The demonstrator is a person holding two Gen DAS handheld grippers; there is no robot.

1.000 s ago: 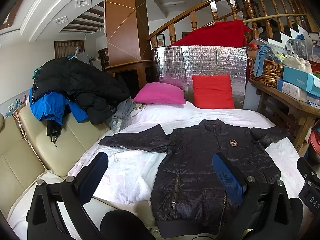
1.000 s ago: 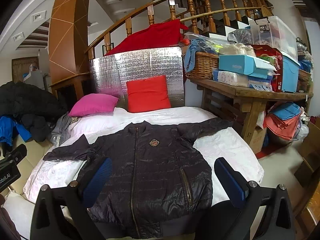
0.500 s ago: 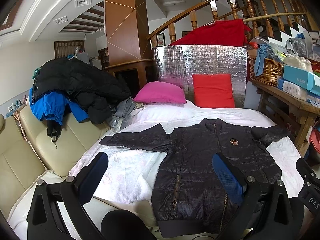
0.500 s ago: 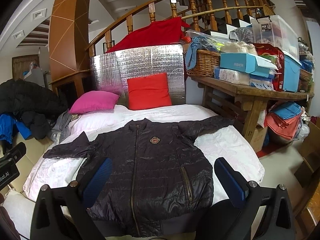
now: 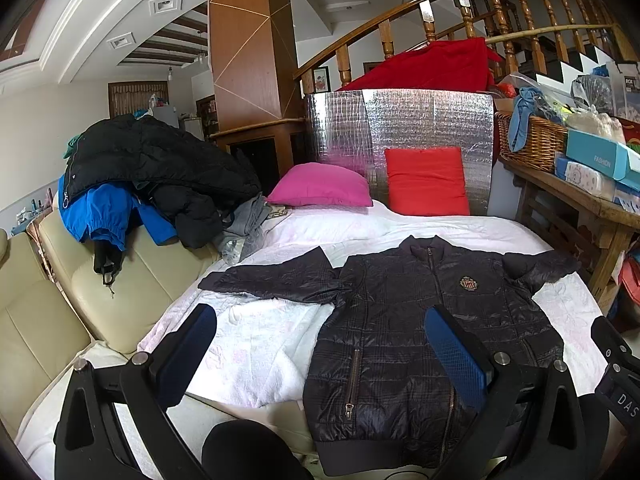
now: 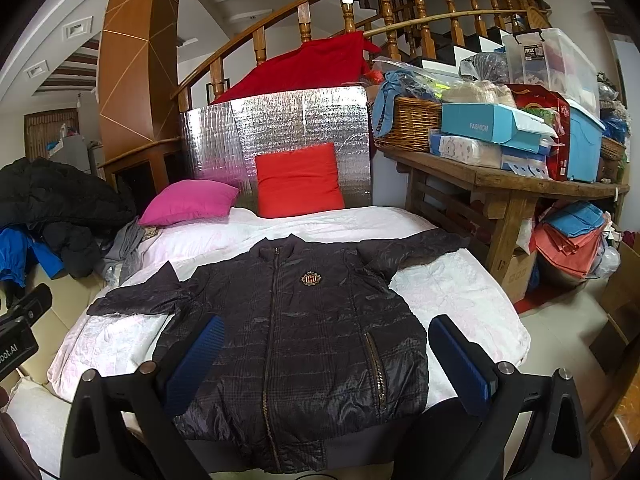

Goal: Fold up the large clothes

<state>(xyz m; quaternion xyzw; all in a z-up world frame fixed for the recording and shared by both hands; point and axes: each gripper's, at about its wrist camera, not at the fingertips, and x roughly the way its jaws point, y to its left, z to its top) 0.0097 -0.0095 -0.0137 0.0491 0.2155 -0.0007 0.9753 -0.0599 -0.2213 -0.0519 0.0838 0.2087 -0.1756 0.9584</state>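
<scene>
Above the jacket's [image 5: 420, 340] hem, both grippers hang w/ jaws spread wide & nothing between them: left gripper [image 5: 320, 350] over the jacket's sleeve-side edge & the white bedspread [image 5: 256, 344], right gripper [image 6: 326, 354] over the jacket [image 6: 304, 336] body. Jacket lies flat, zipped, front up, sleeves out to each side, collar toward the red cushion [image 6: 298, 180] & pink pillow [image 6: 188, 202]. Beside the jacket's far sleeve, a wooden bench [image 6: 512, 184] w/ boxes; other side, a coat pile [image 5: 152, 172].
</scene>
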